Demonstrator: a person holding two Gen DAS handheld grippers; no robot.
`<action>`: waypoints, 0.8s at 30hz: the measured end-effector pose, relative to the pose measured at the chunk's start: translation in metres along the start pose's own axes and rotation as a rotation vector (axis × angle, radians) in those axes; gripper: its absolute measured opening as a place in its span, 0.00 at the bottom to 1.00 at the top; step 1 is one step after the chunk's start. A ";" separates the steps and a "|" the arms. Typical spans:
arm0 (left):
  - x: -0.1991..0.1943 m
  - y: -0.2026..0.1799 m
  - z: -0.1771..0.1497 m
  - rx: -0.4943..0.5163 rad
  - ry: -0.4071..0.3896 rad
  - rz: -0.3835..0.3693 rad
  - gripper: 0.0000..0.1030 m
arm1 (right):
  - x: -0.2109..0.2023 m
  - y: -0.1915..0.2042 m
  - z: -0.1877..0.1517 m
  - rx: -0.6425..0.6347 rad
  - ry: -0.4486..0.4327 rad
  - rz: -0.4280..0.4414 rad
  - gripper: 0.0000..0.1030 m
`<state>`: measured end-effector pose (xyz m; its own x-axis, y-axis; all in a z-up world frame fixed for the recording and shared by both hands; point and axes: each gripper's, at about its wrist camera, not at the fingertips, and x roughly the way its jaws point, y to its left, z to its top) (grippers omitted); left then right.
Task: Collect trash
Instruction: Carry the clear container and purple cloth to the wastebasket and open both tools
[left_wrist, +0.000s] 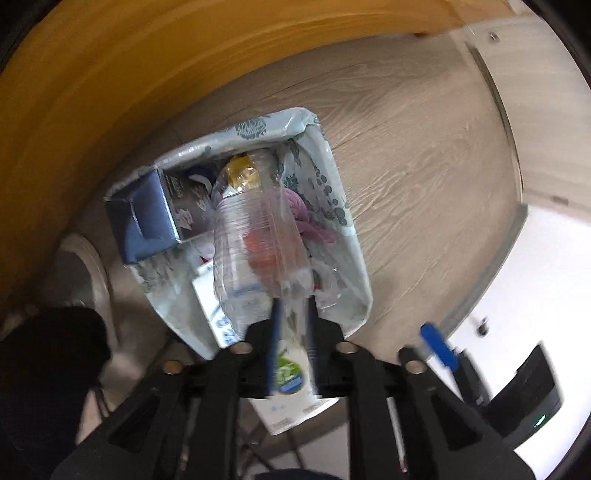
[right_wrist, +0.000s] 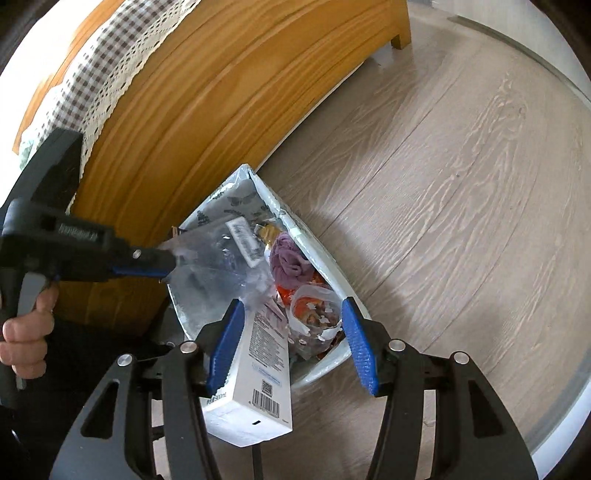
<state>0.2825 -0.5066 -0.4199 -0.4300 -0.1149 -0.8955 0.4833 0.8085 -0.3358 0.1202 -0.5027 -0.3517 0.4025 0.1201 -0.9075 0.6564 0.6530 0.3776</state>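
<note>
A waste bin (left_wrist: 258, 125) (right_wrist: 317, 236) lined with a patterned white bag stands on the floor against a wooden bed frame. My left gripper (left_wrist: 293, 301) (right_wrist: 171, 264) hangs over it, its jaws a little apart. The flattened end of a clear plastic bottle (left_wrist: 255, 236) (right_wrist: 218, 266) lies at its tips, and I see no pad pressing on it. My right gripper (right_wrist: 291, 302) (left_wrist: 437, 345) is open above the bin's near rim. A white carton (right_wrist: 255, 369) (left_wrist: 291, 391) sticks out of the bin and leans by the left pad.
The bin holds a blue box (left_wrist: 147, 218), a purple cloth (right_wrist: 290, 258) and a plastic bag of scraps (right_wrist: 314, 310). The bed frame (right_wrist: 203, 110) with a checked sheet (right_wrist: 92, 74) runs along the left. A hand (right_wrist: 26, 332) grips the left tool. Wood floor (right_wrist: 443, 184) lies to the right.
</note>
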 end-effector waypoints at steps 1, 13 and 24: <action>-0.001 0.000 -0.001 -0.013 0.015 -0.031 0.42 | 0.001 0.000 -0.002 0.001 0.004 -0.001 0.52; -0.064 -0.007 -0.027 0.207 -0.074 0.002 0.50 | -0.010 0.005 -0.003 -0.023 0.013 -0.045 0.52; -0.133 0.018 -0.060 0.278 -0.200 -0.006 0.52 | -0.048 0.056 0.009 -0.145 -0.014 -0.137 0.52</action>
<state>0.3029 -0.4420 -0.2896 -0.2888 -0.2521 -0.9236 0.6823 0.6226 -0.3832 0.1437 -0.4786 -0.2849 0.3255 0.0128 -0.9455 0.6077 0.7632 0.2195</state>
